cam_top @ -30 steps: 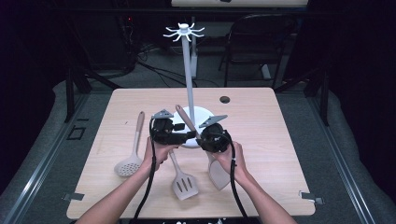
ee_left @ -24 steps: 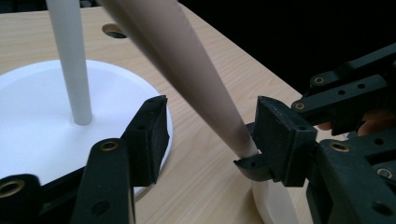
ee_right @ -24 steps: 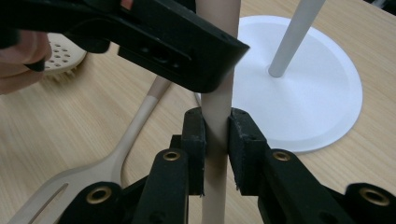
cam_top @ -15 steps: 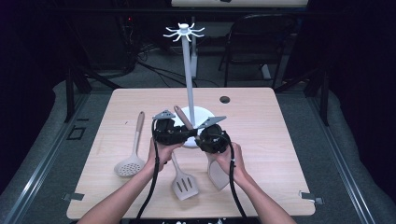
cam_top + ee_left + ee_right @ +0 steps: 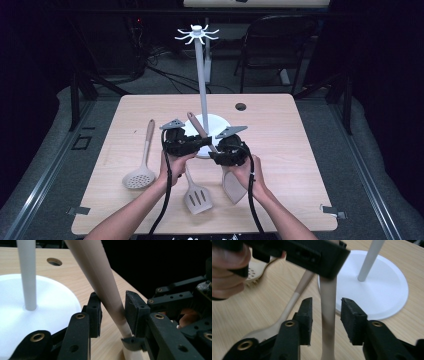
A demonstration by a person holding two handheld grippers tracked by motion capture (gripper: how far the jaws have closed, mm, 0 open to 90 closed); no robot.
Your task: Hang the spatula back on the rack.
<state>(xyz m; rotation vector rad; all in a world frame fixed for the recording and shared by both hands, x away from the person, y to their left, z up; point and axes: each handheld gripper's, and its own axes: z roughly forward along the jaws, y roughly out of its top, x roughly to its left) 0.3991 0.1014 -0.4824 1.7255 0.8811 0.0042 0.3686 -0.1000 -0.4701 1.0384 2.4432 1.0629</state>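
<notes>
Beige spatula handle (image 5: 105, 287) passing hands beside the rack's white base (image 5: 220, 125): left gripper (image 5: 113, 311) has just closed onto it, right gripper (image 5: 326, 315) has just spread; hanging remains.

Beige spatula handle (image 5: 100, 277), white stand base (image 5: 50, 305), black hand-held grippers

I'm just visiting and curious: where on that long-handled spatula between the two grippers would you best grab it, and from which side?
Grip the spatula on its handle, probably from the sides: it is a long, narrow, tilted stick that fits between two jaws. The left gripper comes at it that way, one pad on each side. The flat blade, low by the person's right hand, looks too wide to pinch.
</notes>
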